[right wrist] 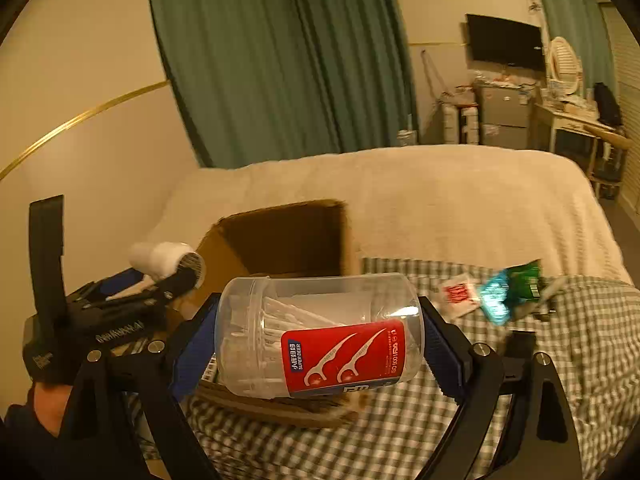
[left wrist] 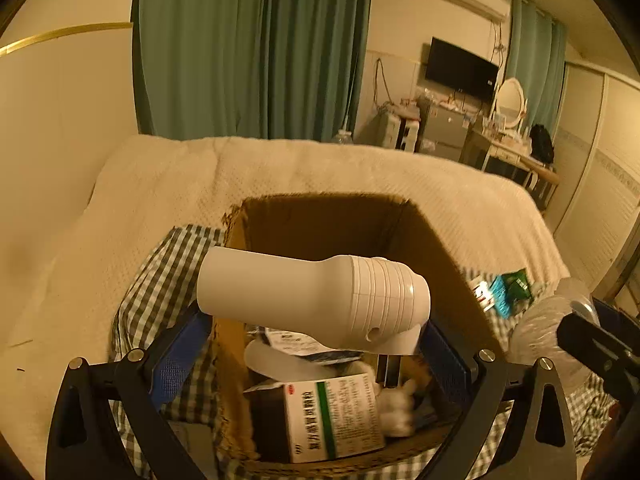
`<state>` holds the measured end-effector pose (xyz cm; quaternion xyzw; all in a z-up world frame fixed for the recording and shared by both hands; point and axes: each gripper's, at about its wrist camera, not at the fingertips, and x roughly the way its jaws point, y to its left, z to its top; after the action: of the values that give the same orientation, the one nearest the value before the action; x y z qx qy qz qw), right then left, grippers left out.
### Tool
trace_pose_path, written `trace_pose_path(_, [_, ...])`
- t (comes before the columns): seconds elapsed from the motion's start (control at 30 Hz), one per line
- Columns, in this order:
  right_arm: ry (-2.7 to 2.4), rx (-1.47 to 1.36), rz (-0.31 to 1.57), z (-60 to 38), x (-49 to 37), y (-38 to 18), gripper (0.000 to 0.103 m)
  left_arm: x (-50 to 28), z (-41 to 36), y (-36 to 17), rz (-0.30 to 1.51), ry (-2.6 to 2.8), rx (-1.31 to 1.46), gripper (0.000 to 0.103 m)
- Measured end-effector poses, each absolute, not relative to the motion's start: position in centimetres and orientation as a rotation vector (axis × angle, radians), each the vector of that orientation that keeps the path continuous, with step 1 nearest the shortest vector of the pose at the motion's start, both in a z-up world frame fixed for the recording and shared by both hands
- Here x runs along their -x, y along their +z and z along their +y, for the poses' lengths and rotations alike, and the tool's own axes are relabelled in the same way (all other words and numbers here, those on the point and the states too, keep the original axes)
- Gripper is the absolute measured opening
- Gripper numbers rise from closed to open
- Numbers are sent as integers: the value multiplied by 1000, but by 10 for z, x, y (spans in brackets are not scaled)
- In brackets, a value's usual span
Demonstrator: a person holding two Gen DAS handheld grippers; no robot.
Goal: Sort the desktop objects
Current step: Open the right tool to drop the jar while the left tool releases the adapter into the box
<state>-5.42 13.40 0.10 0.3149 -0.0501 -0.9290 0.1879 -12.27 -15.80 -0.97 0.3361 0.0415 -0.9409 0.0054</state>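
My left gripper point(left wrist: 316, 340) is shut on a white hair dryer point(left wrist: 312, 296) and holds it sideways over the open cardboard box point(left wrist: 332, 220). In the box lie a white medicine carton point(left wrist: 336, 416) with a green stripe, papers and a white fluffy item. My right gripper point(right wrist: 316, 336) is shut on a clear floss-pick jar point(right wrist: 320, 332) with a red label, held sideways just right of the box point(right wrist: 288, 232). The left gripper with the dryer point(right wrist: 164, 260) shows at the left of the right wrist view.
The box stands on a green checked cloth point(right wrist: 520, 380) over a cream bed cover point(right wrist: 440, 200). On the cloth to the right lie a white-and-red packet point(right wrist: 460, 294), a teal packet point(right wrist: 496, 296), a green packet point(right wrist: 526, 278) and a dark object point(right wrist: 520, 344).
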Motion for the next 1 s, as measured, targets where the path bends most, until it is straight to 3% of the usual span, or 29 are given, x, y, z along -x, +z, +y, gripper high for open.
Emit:
trace_pose_path(0.47, [-2533, -934, -61, 87, 80, -38, 92, 142, -172, -40, 183, -2809, -1180, 102])
trace_pose_path(0.53, [-2558, -933, -54, 88, 79, -39, 97, 141, -171, -43, 156, -2792, -1201, 103])
trace_pose_path(0.6, [-2571, -916, -93, 96, 77, -38, 102, 138, -170, -44, 132, -2776, -1213, 103])
trace_pose_path(0.77, [-2602, -891, -232, 129, 72, -26, 103, 127, -164, -35, 129, -2774, -1229, 103])
trace_pose_path(1.0, [-2692, -892, -279, 174, 54, -15, 103, 110, -142, -3, 76, -2865, -1163, 103])
